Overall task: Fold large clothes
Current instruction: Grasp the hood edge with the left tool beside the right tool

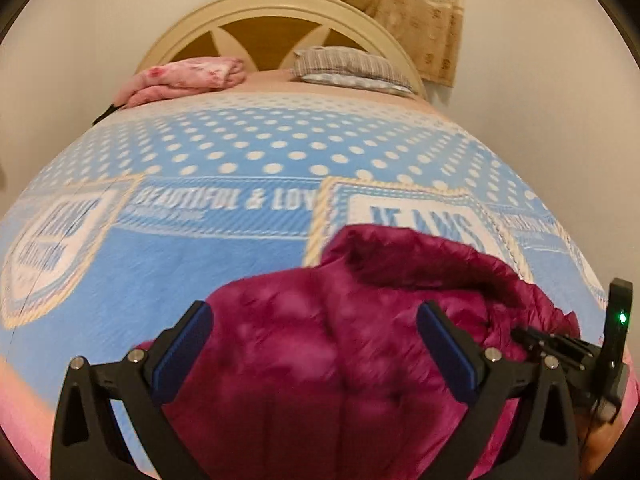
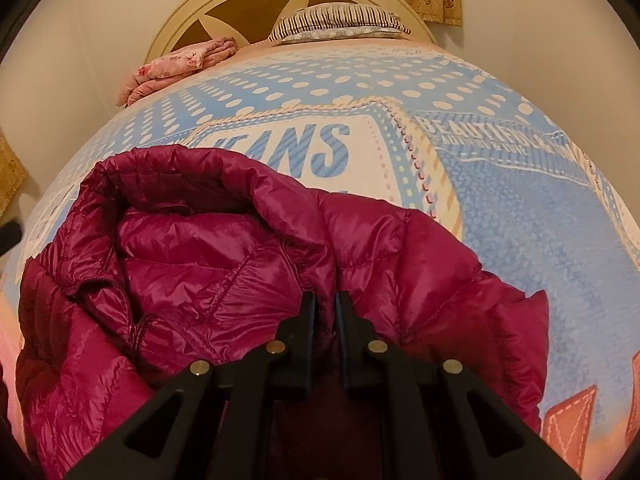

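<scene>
**Magenta puffer jacket pinched by one gripper on a blue blanket**

The right gripper (image 2: 325,300) is seen at the lower centre of the right wrist view, its two black fingers drawn nearly together with a fold of the magenta jacket (image 2: 224,272) pinched between them. The left gripper (image 1: 314,320) is spread wide at the bottom of the left wrist view, its blue pads (image 1: 182,350) standing apart above the jacket (image 1: 320,340) with nothing clamped between them; whether the pads touch the fabric cannot be told.

The jacket is bunched in the lower half of both frames, its quilted shell rumpled and its collar or hood rolled open toward the upper left of the right wrist view. At the lower right edge of the left wrist view a black device with a green light (image 1: 618,320) is seen beside the jacket.

The jacket is carried by a blue blanket (image 2: 540,220) printed with white dots and lettering, spread across a bed. At the top of the frames a cream arched headboard (image 1: 276,12) is set against a pale wall (image 1: 80,40). A folded pink floral cloth (image 1: 188,76) lies at the upper left, a striped pillow (image 1: 348,66) at the upper centre, and a beige patterned curtain (image 1: 420,12) hangs at the upper right.
</scene>
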`<act>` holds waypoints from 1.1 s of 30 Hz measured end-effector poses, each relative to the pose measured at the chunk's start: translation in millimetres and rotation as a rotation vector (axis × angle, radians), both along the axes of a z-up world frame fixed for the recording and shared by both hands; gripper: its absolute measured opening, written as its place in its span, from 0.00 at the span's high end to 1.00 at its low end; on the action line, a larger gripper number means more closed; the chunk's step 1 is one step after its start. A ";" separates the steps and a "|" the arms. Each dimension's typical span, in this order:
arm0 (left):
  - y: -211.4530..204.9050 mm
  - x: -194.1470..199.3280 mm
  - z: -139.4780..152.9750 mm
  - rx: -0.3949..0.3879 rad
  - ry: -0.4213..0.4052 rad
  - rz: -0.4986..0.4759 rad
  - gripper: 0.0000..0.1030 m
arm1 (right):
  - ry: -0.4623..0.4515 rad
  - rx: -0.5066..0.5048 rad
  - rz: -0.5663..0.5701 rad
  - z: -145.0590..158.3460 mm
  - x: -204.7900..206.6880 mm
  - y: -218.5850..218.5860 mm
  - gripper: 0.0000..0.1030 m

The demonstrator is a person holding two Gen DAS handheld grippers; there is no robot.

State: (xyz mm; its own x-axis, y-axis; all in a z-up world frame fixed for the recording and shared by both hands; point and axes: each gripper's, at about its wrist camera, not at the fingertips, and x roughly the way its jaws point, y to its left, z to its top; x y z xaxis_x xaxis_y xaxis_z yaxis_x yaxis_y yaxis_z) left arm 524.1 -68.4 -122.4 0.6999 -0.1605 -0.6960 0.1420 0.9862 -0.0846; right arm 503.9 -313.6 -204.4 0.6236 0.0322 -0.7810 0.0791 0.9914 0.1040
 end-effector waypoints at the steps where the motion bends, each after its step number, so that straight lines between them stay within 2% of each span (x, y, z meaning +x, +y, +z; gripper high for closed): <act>1: -8.0 4.5 -2.4 0.027 -0.008 -0.007 0.01 | -0.003 0.000 0.002 -1.1 -0.1 0.4 0.91; 2: -15.7 9.3 -6.0 0.057 -0.014 -0.017 0.08 | -0.005 0.001 0.004 -2.0 -0.2 0.4 0.91; 3: -22.5 12.6 -10.1 0.097 -0.016 -0.028 0.25 | -0.006 0.003 0.005 -2.4 -0.3 0.4 0.91; 4: -29.0 18.7 -16.0 0.130 0.002 -0.041 0.34 | -0.007 0.007 0.005 -2.8 -0.6 -0.3 0.91; 6: -32.7 24.3 -24.7 0.145 0.058 -0.081 0.75 | -0.012 0.022 0.007 -3.3 -1.1 -2.7 0.91; 7: -33.8 24.4 -26.9 0.146 0.066 -0.092 0.79 | -0.015 0.028 0.007 -3.5 -1.7 -3.7 0.91; 10: -30.5 12.4 -27.3 0.135 0.045 -0.099 0.81 | -0.024 0.055 0.010 -5.1 -2.8 -7.7 0.91; 11: -29.9 6.8 -28.4 0.127 0.043 -0.114 0.86 | -0.026 0.061 0.010 -5.4 -3.1 -8.5 0.91; 14: -27.0 -8.2 -37.5 0.147 0.035 -0.143 0.90 | -0.028 0.064 0.010 -5.5 -3.1 -8.4 0.91; 17: -23.6 -17.9 -51.6 0.180 0.028 -0.151 0.91 | -0.023 0.056 0.010 -4.7 -2.5 -8.2 0.91; 21: -17.8 -20.3 -55.9 0.167 0.014 -0.159 0.91 | -0.034 0.037 0.014 2.1 -4.4 -7.7 0.90; 26: -16.1 -22.7 -58.3 0.153 0.000 -0.169 0.91 | -0.078 0.011 0.030 26.8 -3.2 -5.6 0.89; 29: -13.6 -23.0 -59.9 0.131 -0.003 -0.169 0.91 | -0.135 0.061 0.023 50.8 -1.3 -10.9 0.87; 31: -11.5 -23.8 -60.2 0.120 -0.008 -0.167 0.91 | -0.175 0.097 0.025 65.8 3.8 -12.2 0.72; 32: -11.7 -24.5 -60.3 0.120 -0.013 -0.167 0.91 | -0.184 0.118 0.027 71.5 10.1 -11.0 0.44; 33: -11.9 -24.7 -60.4 0.123 -0.016 -0.167 0.91 | -0.182 0.131 0.030 75.5 18.0 -8.3 0.22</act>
State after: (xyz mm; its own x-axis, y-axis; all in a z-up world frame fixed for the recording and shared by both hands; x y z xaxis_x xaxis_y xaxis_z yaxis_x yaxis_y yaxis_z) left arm 499.4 -80.2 -182.9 0.6815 -0.1897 -0.7068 0.3044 0.9518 0.0381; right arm 522.0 -321.9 -129.0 0.7509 0.1468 -0.6439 0.0175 0.9702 0.2417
